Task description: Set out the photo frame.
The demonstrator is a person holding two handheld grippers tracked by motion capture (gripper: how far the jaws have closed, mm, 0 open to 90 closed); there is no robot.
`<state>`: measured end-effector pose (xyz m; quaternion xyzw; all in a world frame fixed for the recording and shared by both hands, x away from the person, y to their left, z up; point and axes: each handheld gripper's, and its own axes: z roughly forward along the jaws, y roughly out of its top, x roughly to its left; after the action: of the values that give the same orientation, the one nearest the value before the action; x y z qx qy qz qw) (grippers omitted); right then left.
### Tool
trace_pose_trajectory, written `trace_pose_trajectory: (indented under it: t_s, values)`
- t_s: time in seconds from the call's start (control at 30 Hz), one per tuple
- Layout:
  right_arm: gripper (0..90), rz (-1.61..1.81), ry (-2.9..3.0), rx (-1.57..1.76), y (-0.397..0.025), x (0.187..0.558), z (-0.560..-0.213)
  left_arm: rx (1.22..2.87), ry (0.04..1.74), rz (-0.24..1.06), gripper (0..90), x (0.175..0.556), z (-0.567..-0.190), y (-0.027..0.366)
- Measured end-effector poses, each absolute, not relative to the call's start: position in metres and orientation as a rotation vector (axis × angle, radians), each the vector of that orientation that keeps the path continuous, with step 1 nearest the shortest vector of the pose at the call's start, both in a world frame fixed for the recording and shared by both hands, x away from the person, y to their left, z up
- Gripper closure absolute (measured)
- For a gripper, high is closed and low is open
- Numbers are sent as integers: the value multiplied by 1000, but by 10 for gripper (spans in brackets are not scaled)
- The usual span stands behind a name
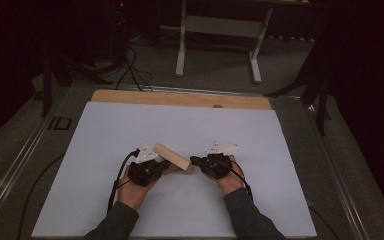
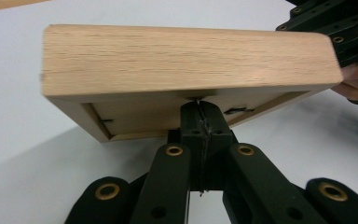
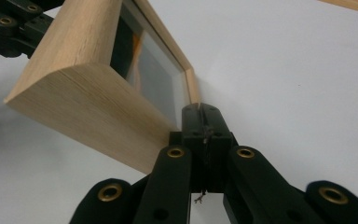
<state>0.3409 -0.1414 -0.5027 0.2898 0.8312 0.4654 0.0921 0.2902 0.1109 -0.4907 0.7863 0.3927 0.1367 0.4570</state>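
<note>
A wide desk (image 1: 105, 95) with a bare wooden strip along its far edge carries a large, smooth white sheet (image 1: 130, 130) that covers nearly all of its top. Near the middle of the sheet, toward the person's side, a light oak picture frame (image 1: 171, 156) is held tilted between two hands. Its wood is pale with fine straight grain, its outer edges are thick and flat with slightly rounded corners, and a dark glazed panel with an orange patch sits inside a thin inner lip. In the left gripper view the recessed back of the frame (image 2: 186, 60) shows, with small metal tabs at the rim. The left hand-held gripper (image 2: 200, 105), black with brass-coloured rivets, has its jaws pressed together at the frame's lower edge, their tips touching the wood. The right hand-held gripper (image 3: 203, 109), of the same build, has its jaws pressed together at the frame's corner beside the glass. Whether either pair actually pinches the wood cannot be told. In the high view the left hand (image 1: 135, 192) and right hand (image 1: 230, 180) wrap the grippers, grey sleeves behind them.
</note>
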Motion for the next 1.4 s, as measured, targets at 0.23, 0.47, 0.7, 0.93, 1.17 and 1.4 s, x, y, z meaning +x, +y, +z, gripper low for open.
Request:
trace_pose_trajectory:
  t_s: [0.23, 0.47, 0.7, 0.93, 1.17, 1.4]
  values:
    - [900, 1382, 2487, 837, -139, 339, -502, 1949, 962, 332, 895, 290, -492, 109]
    - [899, 1380, 2516, 803, -135, 334, -502, 1956, 969, 337, 895, 290, -493, 109]
    - [899, 1377, 2539, 768, -130, 329, -501, 1955, 978, 339, 896, 290, -494, 110]
    - [899, 1381, 2560, 732, -123, 324, -501, 1951, 995, 340, 896, 292, -496, 112]
    - [900, 1382, 2571, 709, -117, 321, -501, 1940, 1011, 337, 896, 293, -497, 115]
    - [899, 1379, 2584, 683, -109, 316, -501, 1922, 1033, 325, 896, 296, -499, 120]
